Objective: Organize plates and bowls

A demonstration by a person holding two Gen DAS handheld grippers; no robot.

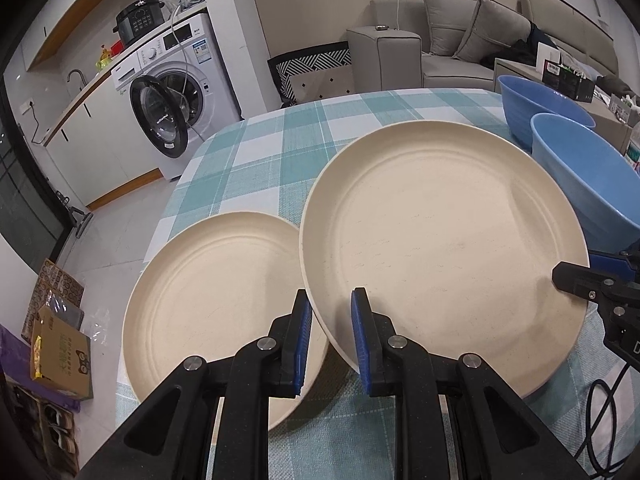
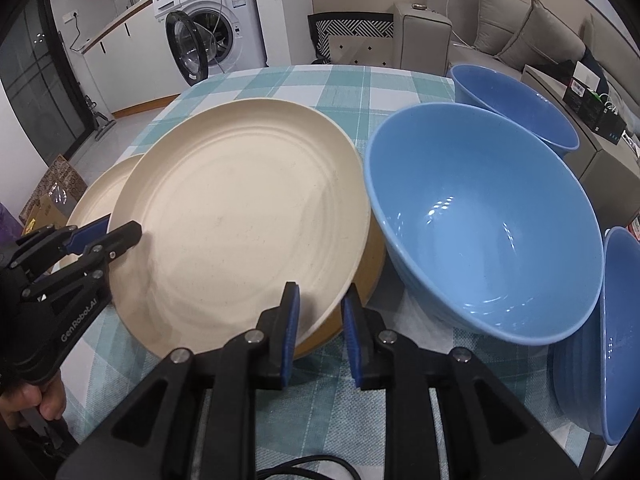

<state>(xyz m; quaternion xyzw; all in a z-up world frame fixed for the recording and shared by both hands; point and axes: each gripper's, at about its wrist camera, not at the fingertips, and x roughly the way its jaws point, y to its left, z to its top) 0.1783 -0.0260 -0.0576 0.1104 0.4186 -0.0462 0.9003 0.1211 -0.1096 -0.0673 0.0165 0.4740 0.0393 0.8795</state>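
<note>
Big cream plate (image 1: 440, 240): sat mid-table, pinched at its near rim from two sides; far edge toward the back of the table, left edge overlapping the smaller plate as seen from the left wrist.

Left gripper (image 1: 330, 296): pretty much closed, blue pads clamped on the big plate's near-left rim, one finger on top and one underneath.

Right gripper (image 2: 322, 288): also down to a narrow gap, gripping the same plate's near-right rim between its pads.

Under the big plate: showed a darker tan rim (image 2: 370, 264) on the right side; couldn't tell if that was another plate or just shadow.

Smaller cream plate (image 1: 208, 288): lay flat at the table's near-left corner, just beside the big one.

Nearest blue bowl (image 2: 480, 220): stood upright, empty, right next to the big plate's right edge.

Second blue bowl (image 2: 520, 108): sat just behind the nearest one, toward the far-right corner.

Third blue bowl (image 2: 616, 340): only partly in frame at the right edge, near side.

Checked tablecloth (image 1: 280, 152): teal and white, covered the whole table.

Hand (image 2: 32, 400): wrapped around the left gripper's handle, bottom-left of the right wrist view.

Background: had a washing machine (image 1: 176, 80) with its door hanging open, plus a grey sofa (image 1: 460, 40) with cushions.
</note>
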